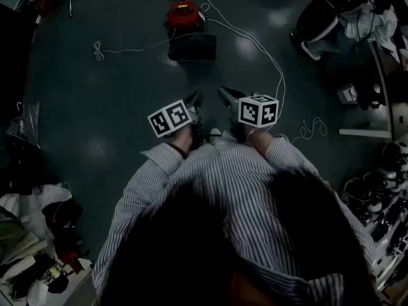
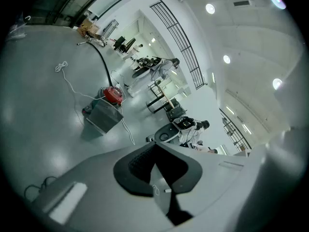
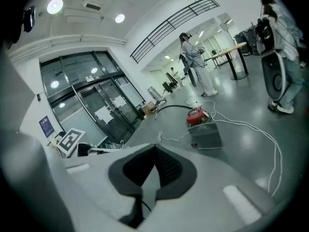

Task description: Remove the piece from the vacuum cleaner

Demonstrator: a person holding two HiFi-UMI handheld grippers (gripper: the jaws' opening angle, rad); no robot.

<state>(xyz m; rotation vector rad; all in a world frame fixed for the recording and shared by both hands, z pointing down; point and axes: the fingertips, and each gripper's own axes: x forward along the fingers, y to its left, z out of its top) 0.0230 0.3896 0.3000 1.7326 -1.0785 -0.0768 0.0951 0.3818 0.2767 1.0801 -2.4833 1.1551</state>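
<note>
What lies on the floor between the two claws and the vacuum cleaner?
Nothing: the head view shows bare floor up to the vacuum cleaner; a white cable passes to the right.

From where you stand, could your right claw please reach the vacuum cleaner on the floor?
Probably not yet. The right claw is shut and held close to the body, while the vacuum cleaner sits well ahead. The floor between them looks free, so stepping closer should do.
</note>
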